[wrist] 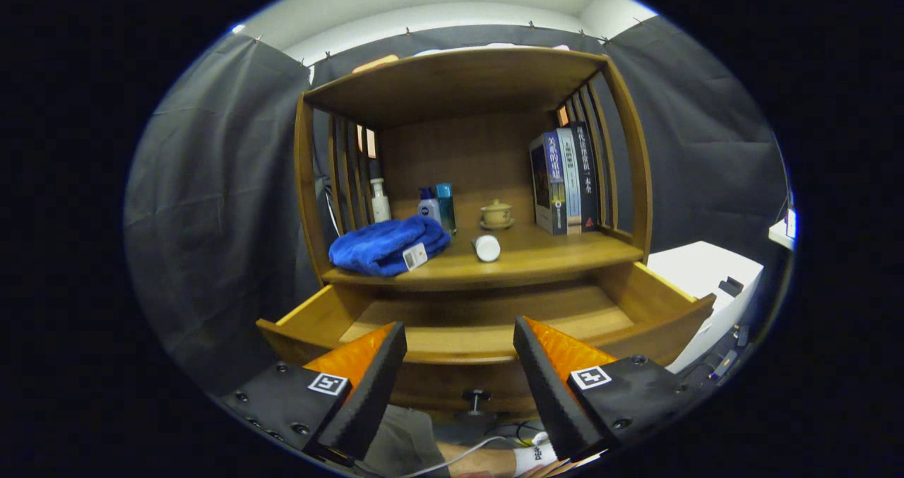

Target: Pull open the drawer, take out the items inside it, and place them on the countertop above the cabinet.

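Gripper view: the drawer (pixel 487 333) of the wooden cabinet (pixel 473 90) stands pulled out, directly ahead of and slightly beyond the jaws, its long axis running crosswise to the fingers. Its front panel sits between the fingertips, with the small knob (pixel 477 395) just below and between them. The visible part of the drawer floor is bare; no item is seen in it, though the near strip behind the front panel is hidden. On the tabletop (pixel 537 255) above the drawer lie a blue towel (pixel 385 243) to the left and a small white cylindrical container (pixel 486 248) on its side beside it, the two apart. Further back stand bottles (pixel 436 206), a lidded cup (pixel 496 214) and a row of books (pixel 565 181). The gripper (pixel 459 386) has its jaws wide apart, holding nothing and touching nothing. Judgement: the removal work looks largely or wholly complete; any coming move turns on whether something remains in the hidden near strip of the drawer.
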Demonstrator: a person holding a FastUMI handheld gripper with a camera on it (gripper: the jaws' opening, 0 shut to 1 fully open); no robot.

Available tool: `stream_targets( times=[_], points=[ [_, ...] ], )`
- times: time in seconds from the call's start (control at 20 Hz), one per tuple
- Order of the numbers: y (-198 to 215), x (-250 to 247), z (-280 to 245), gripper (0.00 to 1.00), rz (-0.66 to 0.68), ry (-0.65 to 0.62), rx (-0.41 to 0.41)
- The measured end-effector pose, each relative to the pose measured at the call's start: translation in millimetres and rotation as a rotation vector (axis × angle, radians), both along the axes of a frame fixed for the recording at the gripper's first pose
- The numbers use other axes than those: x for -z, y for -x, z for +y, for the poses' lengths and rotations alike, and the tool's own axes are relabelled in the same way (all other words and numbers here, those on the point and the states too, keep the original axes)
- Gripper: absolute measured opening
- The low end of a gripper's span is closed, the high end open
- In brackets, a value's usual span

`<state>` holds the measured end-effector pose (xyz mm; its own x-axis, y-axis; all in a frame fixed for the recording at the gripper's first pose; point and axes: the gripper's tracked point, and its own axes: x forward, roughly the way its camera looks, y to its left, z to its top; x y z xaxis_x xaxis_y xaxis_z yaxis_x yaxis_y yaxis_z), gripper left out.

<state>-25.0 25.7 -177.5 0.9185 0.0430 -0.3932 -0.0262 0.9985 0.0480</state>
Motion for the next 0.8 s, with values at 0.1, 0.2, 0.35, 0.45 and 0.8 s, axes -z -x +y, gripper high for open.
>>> stream_targets(
  times=[0.1,0.2,0.35,0.45,0.8],
  points=[
    [10,20,-3,0.99,0.044,0.024,-0.002],
    [16,35,-4,0.99,0.069,0.025,0.007],
    [20,53,-5,0.99,0.100,-0.003,0.023],
    [20,64,-9,0.99,0.121,0.011,0.027],
    [16,87,-13,0.99,0.152,0.012,0.060]
  ],
)
